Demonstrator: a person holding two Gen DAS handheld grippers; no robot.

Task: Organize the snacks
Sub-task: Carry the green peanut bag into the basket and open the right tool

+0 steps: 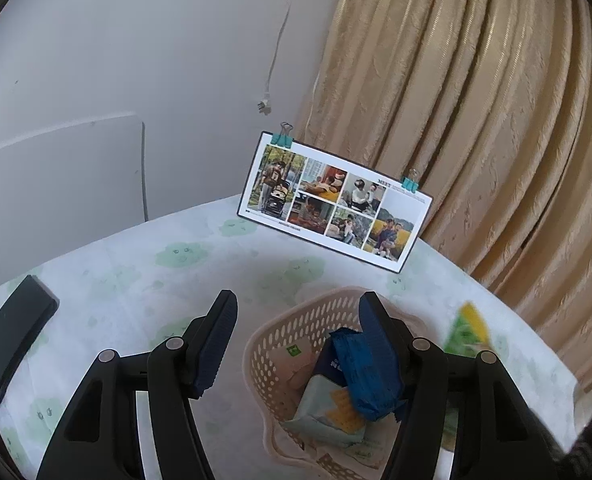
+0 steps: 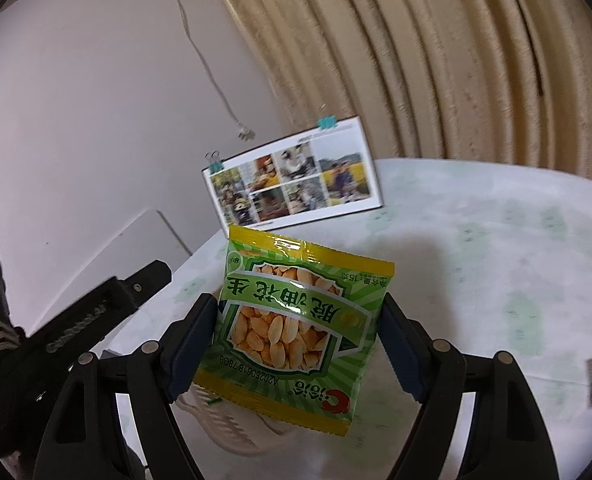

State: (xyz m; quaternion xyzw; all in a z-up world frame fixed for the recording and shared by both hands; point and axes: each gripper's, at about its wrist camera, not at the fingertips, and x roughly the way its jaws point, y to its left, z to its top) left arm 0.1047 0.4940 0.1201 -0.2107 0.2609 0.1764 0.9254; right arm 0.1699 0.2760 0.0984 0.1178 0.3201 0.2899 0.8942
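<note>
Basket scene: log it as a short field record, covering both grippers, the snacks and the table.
left gripper: open, holding nothing, above the basket
right gripper: shut on the peanut packet
peanut packet: green and yellow, lifted over the basket's edge
basket: beige perforated plastic, on the table
basket contents: blue packet, light cracker packet, others partly hidden
table: white cloth with green cloud print
other items: photo card leaning at the back, black phone on the table's left side

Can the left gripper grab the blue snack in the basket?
Probably yes. The left gripper is open just above the basket, and the blue snack lies on top, uncovered.
</note>
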